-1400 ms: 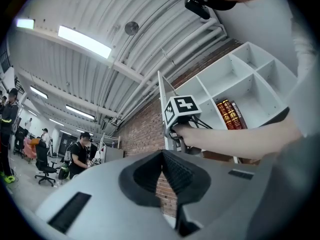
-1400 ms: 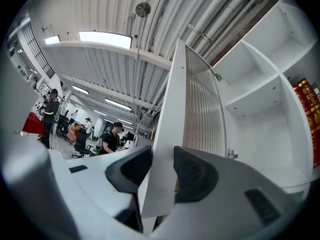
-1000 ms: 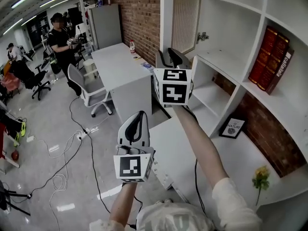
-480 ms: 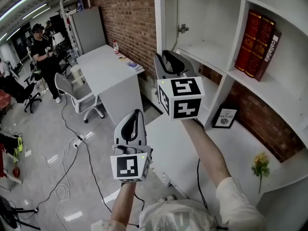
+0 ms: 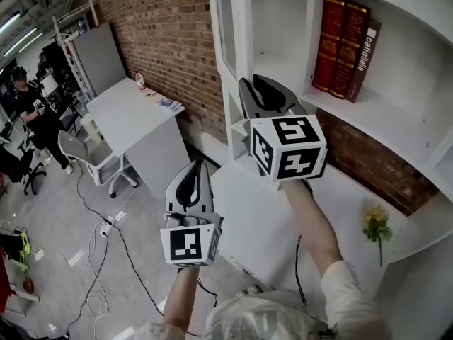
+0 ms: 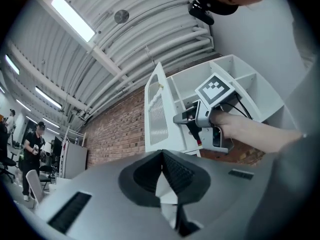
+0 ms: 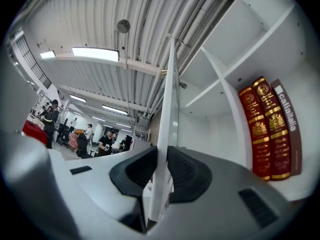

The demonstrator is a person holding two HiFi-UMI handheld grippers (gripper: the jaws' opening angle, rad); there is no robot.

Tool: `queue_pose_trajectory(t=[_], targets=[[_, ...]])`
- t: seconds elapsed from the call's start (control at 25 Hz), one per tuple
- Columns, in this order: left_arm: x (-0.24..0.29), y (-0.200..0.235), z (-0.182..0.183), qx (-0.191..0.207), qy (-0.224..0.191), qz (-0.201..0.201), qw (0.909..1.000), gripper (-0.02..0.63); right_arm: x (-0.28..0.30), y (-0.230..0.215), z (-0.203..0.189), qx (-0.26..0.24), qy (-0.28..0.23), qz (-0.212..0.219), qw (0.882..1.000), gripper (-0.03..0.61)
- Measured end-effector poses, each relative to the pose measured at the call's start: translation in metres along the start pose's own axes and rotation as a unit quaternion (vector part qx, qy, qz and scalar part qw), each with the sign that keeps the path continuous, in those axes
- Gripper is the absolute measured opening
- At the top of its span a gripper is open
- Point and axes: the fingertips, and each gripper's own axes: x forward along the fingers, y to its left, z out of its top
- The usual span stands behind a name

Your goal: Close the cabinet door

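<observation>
The white cabinet door [image 5: 228, 27], with a ribbed glass panel, stands partly open at the left edge of the white shelf unit [image 5: 396, 129]. My right gripper [image 5: 259, 85] reaches up to the door's free edge. In the right gripper view the door edge [image 7: 170, 94] runs straight between the two pads, and the right gripper [image 7: 161, 156] has just been closing onto it, with both pads against it. My left gripper [image 5: 190, 173] hangs lower and left of the door, shut and empty. In the left gripper view the left gripper [image 6: 162, 155] points at the door [image 6: 157, 115] and the right gripper [image 6: 186, 118].
Three red books [image 5: 344, 40] stand on the shelf behind the door. A yellow flower [image 5: 375, 225] sits on the low white counter [image 5: 241, 211]. A white desk [image 5: 131, 115], a chair [image 5: 79, 149] and floor cables [image 5: 99, 250] lie to the left; a person [image 5: 28, 98] stands far off.
The right gripper has carried the door edge rightwards, so the door now stands nearer the shelf unit. The left gripper has followed the same way, and the shelf with the books has come closer.
</observation>
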Motion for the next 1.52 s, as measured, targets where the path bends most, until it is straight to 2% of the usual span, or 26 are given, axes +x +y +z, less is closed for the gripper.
queue_pose_trajectory(t=[0.16,0.32,0.44,0.6,0.76,1.04,1.2,1.52], targets=[[0.021,-0.029,-0.005,0.001,0.0,-0.034,0.9994,0.012,-0.005,-0.043,-0.004,-0.003,0.009,-0.038,0.999,0.077],[0.033,-0.055,-0.01,0.001,0.008,-0.057,0.9983,0.012,-0.004,-0.053,-0.006,-0.038,0.011,-0.066,0.997,0.081],[0.041,-0.071,-0.004,-0.002,-0.005,-0.074,0.9972,0.012,-0.004,-0.059,-0.005,-0.061,0.004,-0.101,0.993,0.084],[0.038,-0.075,-0.017,0.002,0.044,-0.073,0.9964,0.012,-0.003,-0.076,-0.008,-0.052,0.001,-0.13,0.99,0.086],[0.037,-0.072,-0.017,0.006,0.023,-0.075,0.9969,0.012,-0.002,-0.088,-0.01,-0.047,0.0,-0.156,0.987,0.092],[0.031,-0.067,-0.021,0.007,0.026,-0.069,0.9972,0.012,0.001,-0.107,-0.013,-0.042,0.005,-0.191,0.981,0.1],[0.032,-0.069,-0.012,0.007,0.004,-0.075,0.9972,0.012,0.002,-0.118,-0.015,-0.043,0.011,-0.206,0.978,0.106],[0.035,-0.074,-0.018,0.008,0.012,-0.085,0.9963,0.012,0.006,-0.137,-0.018,-0.042,0.014,-0.234,0.971,0.11]])
